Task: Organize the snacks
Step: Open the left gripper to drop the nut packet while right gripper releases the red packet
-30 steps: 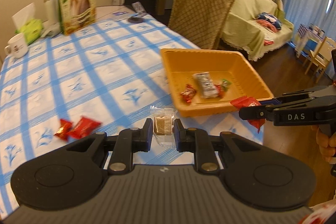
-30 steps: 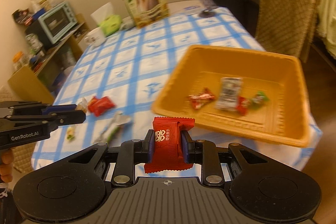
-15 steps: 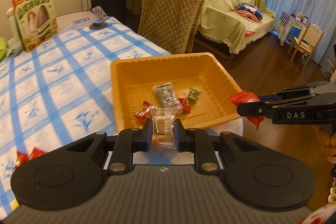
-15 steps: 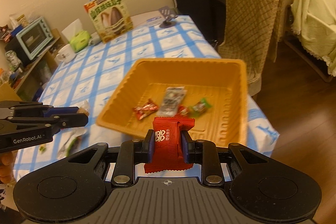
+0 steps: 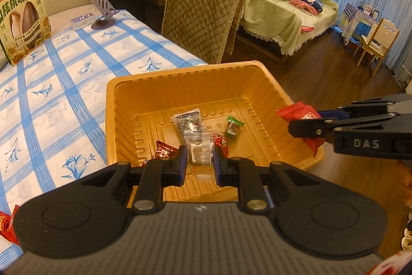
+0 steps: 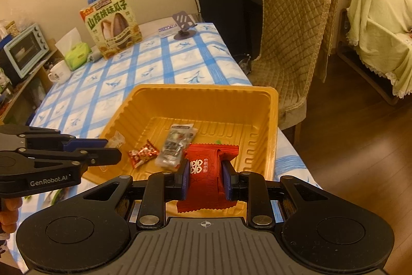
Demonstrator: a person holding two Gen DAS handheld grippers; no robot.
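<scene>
An orange plastic tray (image 5: 180, 84) (image 6: 267, 125) sits at the near corner of a blue-checked table. Inside lie a silver packet (image 5: 189, 121) (image 6: 176, 142), a red candy (image 5: 163, 148) (image 6: 141, 155) and a green candy (image 5: 233, 126). My left gripper (image 5: 200, 159) is shut on a small clear snack packet (image 5: 199, 152) and hangs over the tray's near edge. My right gripper (image 6: 205, 173) is shut on a red snack packet (image 6: 206, 172) over the tray's near side; from the left wrist view that same red snack packet (image 5: 298, 115) sits at the tray's right rim.
A sunflower-seed box (image 6: 113, 25) (image 5: 22, 19), phone stand (image 6: 184, 25), tissue pack (image 6: 76, 54) and mug (image 6: 59, 71) stand at the table's far end. A quilt-covered chair (image 6: 291, 48) stands beside the table, a covered sofa (image 5: 283, 9) beyond. Red snacks (image 5: 6, 226) lie near the left table edge.
Both grippers have carried their packets from the open tablecloth toward the tray and now hang over it. The tray fills more of both views. Both grips are unchanged.
</scene>
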